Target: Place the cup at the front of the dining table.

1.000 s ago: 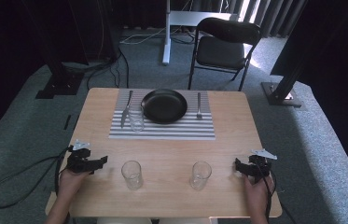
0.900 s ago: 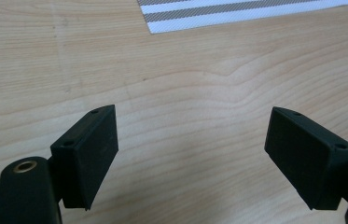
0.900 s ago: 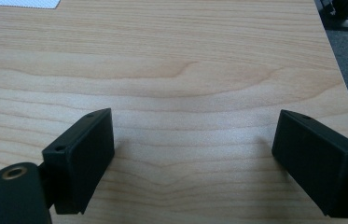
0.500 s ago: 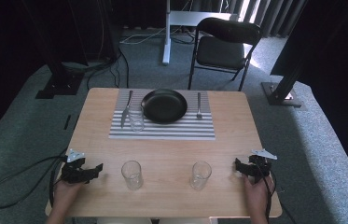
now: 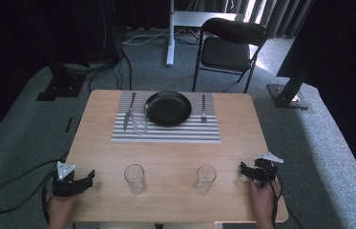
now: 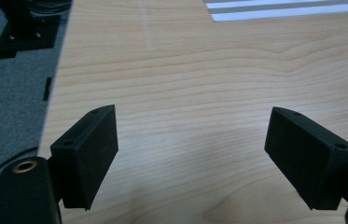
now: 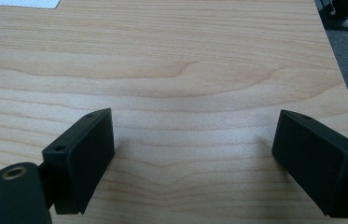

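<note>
The fingers of the left gripper (image 6: 192, 158) are spread wide, with bare wood seen between them. The fingers of the right gripper (image 7: 199, 161) are spread wide too, and nothing is held. Two glasses (image 5: 135, 178) (image 5: 205, 179) are seen low in the high view, between the grippers. A third glass (image 5: 139, 120), a black plate (image 5: 168, 108), a knife (image 5: 129, 110) and a fork (image 5: 203, 108) are set on a striped mat (image 5: 166, 133) higher up. The left gripper has been moved lower and further left than before. The wooden counter (image 5: 166, 157) is stood on grey carpet (image 5: 333, 143), with a black chair (image 5: 230, 47) at the top.
</note>
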